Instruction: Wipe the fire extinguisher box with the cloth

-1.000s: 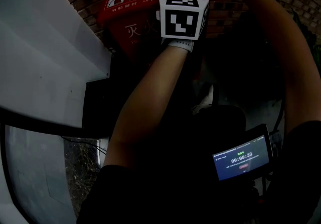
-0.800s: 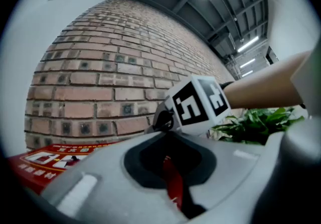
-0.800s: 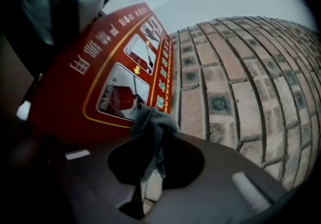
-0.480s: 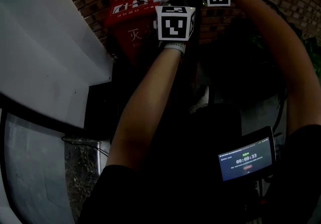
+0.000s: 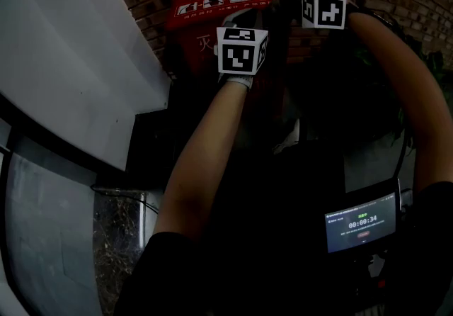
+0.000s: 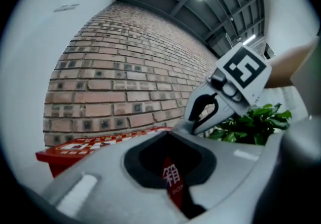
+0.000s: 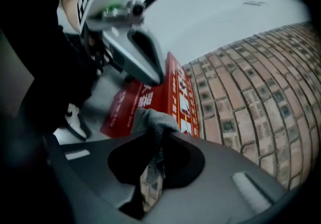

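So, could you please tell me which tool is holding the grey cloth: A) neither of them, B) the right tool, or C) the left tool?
B: the right gripper view shows the grey cloth pinched between the jaws of the right tool, while the left tool has its jaws together on nothing, with the red fire extinguisher box beyond them.

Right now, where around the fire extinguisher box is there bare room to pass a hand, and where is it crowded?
The fire extinguisher box has its lid's left end bare, between the brick wall behind and the white panel on the left. Crowded: the box's right end, where the left gripper and the right gripper, clamping the cloth, sit close together.
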`<state>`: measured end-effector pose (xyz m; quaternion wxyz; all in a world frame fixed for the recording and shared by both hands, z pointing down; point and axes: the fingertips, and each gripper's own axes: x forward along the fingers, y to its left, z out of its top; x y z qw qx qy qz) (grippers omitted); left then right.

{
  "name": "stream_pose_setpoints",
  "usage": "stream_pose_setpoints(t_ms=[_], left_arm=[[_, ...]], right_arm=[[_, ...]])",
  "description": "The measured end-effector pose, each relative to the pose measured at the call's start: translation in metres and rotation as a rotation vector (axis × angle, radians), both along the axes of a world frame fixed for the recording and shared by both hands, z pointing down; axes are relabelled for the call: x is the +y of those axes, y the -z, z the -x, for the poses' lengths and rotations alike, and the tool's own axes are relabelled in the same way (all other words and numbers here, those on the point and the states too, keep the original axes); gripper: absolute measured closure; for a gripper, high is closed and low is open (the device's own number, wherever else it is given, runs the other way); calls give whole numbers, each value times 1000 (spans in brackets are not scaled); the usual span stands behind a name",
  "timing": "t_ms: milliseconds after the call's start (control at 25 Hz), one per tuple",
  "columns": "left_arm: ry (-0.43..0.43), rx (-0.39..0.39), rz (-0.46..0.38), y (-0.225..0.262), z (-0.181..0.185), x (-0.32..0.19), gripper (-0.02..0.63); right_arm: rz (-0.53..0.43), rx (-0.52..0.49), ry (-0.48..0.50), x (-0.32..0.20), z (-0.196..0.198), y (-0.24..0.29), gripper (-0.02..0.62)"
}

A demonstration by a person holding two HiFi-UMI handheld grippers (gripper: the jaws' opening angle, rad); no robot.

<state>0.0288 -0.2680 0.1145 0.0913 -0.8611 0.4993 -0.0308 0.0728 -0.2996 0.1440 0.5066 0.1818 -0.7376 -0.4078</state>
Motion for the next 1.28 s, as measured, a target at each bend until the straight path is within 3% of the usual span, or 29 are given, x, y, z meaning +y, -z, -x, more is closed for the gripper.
stream_pose_setpoints(t_ms=[80,320,440,560,920,1120,1280], left_arm=[[-31,20,-8,-16,14,9,604],[-193,124,-65,-63,57,47,604],[-220,162,-28,-107,78,55,604],[-242,173,-7,-151,88,58,604],[-293,178,25,-230,101,45,604],[-309,123,28,-264,106,40,604],[-305,182,38,-277,112,41,604]], right_arm=[[32,-173,30,21,16,-1,561],[208,-831,123,76,58,-16,561],[338,-1064,127,83,68,-59,561],[421,-1227,102,77,73,-101,561],[455,-1389,89,65,103,-185,561],[445,-1375,90,61,105,-218,561],[465,-1375,109,69,107,-233,561]])
